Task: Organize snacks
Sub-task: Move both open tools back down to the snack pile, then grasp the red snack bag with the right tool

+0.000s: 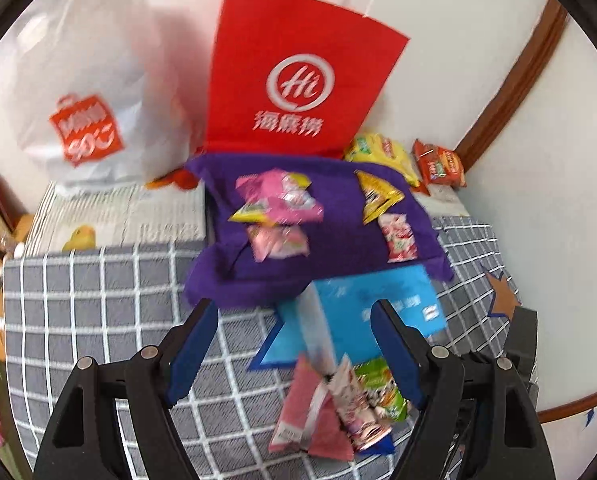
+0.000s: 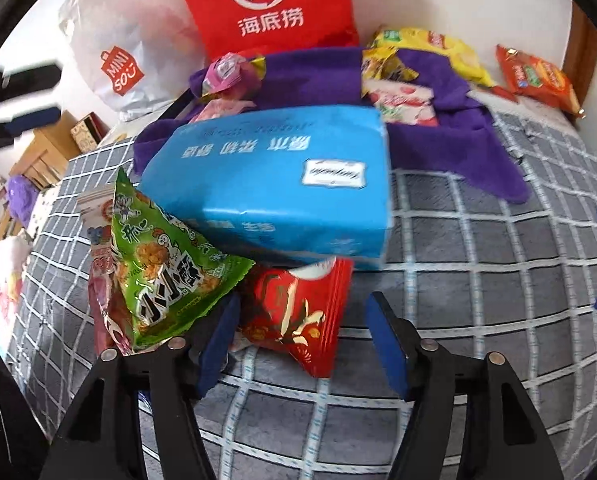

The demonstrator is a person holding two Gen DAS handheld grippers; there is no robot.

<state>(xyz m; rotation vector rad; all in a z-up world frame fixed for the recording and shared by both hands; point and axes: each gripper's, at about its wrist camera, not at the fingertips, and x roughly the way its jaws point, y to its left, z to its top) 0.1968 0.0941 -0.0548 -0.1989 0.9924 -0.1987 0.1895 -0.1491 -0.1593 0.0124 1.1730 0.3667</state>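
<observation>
Your right gripper (image 2: pixel 302 340) is spread wide around a shiny red snack packet (image 2: pixel 298 316) lying on the checked bedspread (image 2: pixel 478 280), just before the blue tissue pack (image 2: pixel 274 184). Your left gripper (image 1: pixel 294 348) gapes empty. Only the left view shows pink packets (image 1: pixel 276 200) on the purple cloth (image 1: pixel 338 208).

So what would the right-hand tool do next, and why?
Probably ease forward and close on the red snack packet. The right gripper is open and empty, and that packet lies loose on the checked bedspread right between its fingers.
</observation>
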